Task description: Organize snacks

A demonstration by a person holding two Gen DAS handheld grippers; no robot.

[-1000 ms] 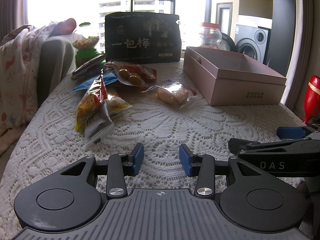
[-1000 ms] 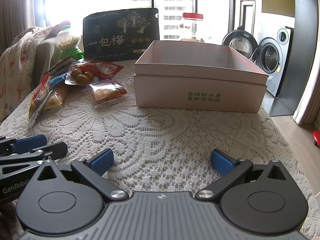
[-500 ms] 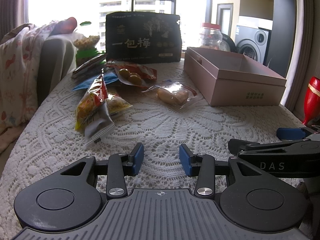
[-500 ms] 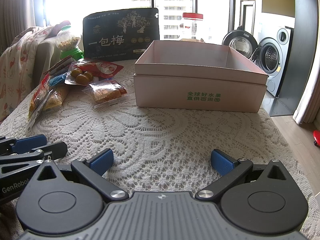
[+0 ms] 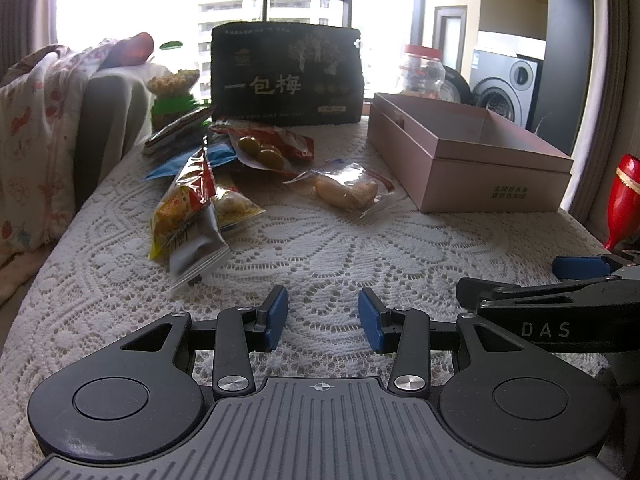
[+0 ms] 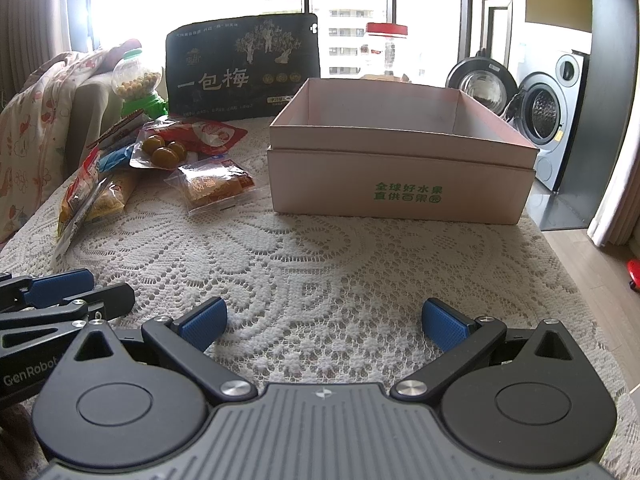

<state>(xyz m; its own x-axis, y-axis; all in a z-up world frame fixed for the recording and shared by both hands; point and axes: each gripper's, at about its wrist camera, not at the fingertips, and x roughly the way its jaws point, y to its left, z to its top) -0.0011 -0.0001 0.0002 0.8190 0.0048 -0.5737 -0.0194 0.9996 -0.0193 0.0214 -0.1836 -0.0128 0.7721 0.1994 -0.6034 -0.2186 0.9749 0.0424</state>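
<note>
Several snack packets lie on the lace tablecloth at the left: a yellow-and-red packet [image 5: 182, 208], a packet of green olives [image 5: 262, 152] and a clear pastry packet [image 5: 346, 190], which also shows in the right wrist view [image 6: 214, 188]. An open pink box [image 6: 400, 184] stands at the right; it also shows in the left wrist view [image 5: 472, 168]. My left gripper [image 5: 322, 318] is open and empty, low over the cloth near the front. My right gripper [image 6: 322, 324] is wide open and empty, in front of the box.
A large black snack bag [image 6: 244, 72] stands upright at the back. A green-based candy jar [image 6: 138, 84] and a red-lidded jar [image 6: 386, 50] stand near it. A draped chair [image 5: 60, 128] is on the left. A washing machine [image 6: 556, 120] is far right.
</note>
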